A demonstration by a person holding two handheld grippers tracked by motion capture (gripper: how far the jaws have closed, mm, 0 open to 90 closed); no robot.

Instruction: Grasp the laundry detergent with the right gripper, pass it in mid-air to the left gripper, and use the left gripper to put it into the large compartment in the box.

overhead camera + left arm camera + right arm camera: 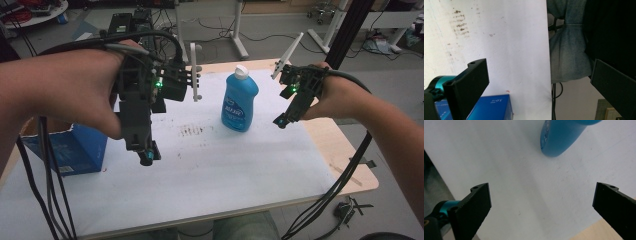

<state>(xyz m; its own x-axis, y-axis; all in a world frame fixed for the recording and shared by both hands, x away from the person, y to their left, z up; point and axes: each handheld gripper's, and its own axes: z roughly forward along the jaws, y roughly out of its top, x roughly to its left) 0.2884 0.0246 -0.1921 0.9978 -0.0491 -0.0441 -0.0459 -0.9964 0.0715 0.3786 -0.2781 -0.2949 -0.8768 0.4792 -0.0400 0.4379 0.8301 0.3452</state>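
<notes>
Bottle (pixel 240 100) is standing upright mid-table on the white sheet (pixel 210 165), nobody's touched it yet. My left gripper (pixel 145 150) and right gripper (pixel 282 120) both hang above it, jaws wide apart, so I'd say grabbing is all ahead.

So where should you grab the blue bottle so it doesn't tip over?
Grip the blue bottle across its wide lower body, coming from its right side with the right hand-held gripper, which is open and closest. The bottle stands upright and narrows toward its white cap, so a low grip is probably steadier.
</notes>
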